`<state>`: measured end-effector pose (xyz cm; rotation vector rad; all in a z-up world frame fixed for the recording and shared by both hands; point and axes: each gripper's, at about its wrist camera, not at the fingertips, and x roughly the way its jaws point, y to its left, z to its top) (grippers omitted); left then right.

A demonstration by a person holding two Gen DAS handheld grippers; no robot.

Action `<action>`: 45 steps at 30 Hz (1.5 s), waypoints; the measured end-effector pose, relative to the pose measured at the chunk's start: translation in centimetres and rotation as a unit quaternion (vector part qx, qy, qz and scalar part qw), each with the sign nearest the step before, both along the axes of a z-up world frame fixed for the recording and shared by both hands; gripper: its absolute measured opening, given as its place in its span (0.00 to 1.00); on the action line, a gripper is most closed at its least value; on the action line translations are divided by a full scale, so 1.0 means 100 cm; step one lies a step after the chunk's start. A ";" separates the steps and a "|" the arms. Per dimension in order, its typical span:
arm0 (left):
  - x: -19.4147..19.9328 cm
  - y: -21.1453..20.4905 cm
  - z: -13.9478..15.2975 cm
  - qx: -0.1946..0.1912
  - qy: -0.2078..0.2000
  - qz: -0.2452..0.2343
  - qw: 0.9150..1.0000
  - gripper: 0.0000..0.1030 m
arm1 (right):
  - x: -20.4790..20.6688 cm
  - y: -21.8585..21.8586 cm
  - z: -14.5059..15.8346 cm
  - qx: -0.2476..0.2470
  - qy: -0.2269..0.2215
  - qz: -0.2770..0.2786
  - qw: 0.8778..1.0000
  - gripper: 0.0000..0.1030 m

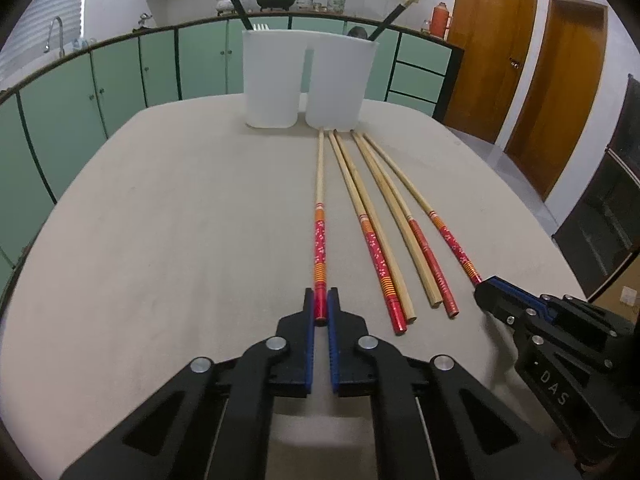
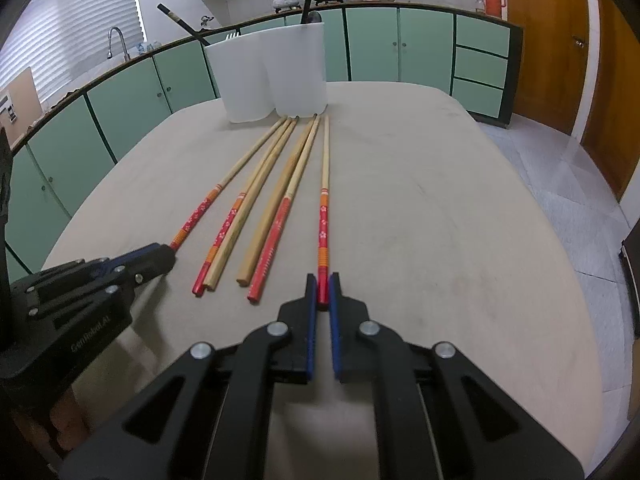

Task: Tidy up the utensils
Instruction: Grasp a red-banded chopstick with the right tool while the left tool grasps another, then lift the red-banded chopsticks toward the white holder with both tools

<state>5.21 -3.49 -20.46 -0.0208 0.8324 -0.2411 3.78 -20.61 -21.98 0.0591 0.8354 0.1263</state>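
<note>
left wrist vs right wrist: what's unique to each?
Left wrist only: two full wooden doors at right.
Right wrist only: window blinds and the tiled floor.
Both: six chopsticks on the table, the white twin-compartment holder, the left gripper shut on the leftmost chopstick, the right gripper on the rightmost chopstick.

Six chopsticks [image 1: 362,216] lie side by side on the surface [image 1: 160,220], their far tips before my two holders [image 1: 310,78].
</note>
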 end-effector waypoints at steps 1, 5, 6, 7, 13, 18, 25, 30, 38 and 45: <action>0.000 0.000 0.001 -0.002 0.000 -0.001 1.000 0.06 | 0.000 0.000 0.000 0.002 0.001 0.000 1.000 0.05; -0.004 -0.001 0.015 0.003 -0.022 -0.003 1.000 0.06 | -0.002 -0.001 0.006 -0.003 -0.004 0.007 1.000 0.05; -0.005 -0.001 0.020 0.004 -0.030 -0.003 1.000 0.06 | -0.003 -0.002 0.011 -0.002 -0.008 0.009 1.000 0.05; -0.007 0.000 0.026 0.004 -0.039 -0.002 0.999 0.06 | -0.003 -0.003 0.014 -0.001 -0.011 0.010 1.000 0.05; -0.010 0.003 0.068 -0.002 -0.096 0.003 0.995 0.06 | -0.009 -0.009 0.048 0.003 -0.052 0.011 0.999 0.05; -0.006 0.004 0.112 -0.017 -0.143 0.001 0.990 0.05 | -0.007 -0.016 0.088 0.018 -0.091 0.007 0.996 0.05; 0.007 0.002 0.154 -0.014 -0.180 -0.004 0.984 0.05 | 0.005 -0.029 0.137 0.036 -0.128 0.000 0.991 0.05; 0.016 0.001 0.166 -0.014 -0.187 -0.004 0.982 0.05 | 0.014 -0.034 0.158 0.041 -0.141 -0.002 0.989 0.05; 0.024 -0.001 0.178 -0.020 -0.193 -0.006 0.981 0.05 | 0.027 -0.032 0.178 0.029 -0.150 0.006 0.988 0.05; 0.030 0.001 0.190 -0.027 -0.195 -0.012 0.980 0.05 | 0.036 -0.032 0.192 0.034 -0.144 0.020 0.989 0.05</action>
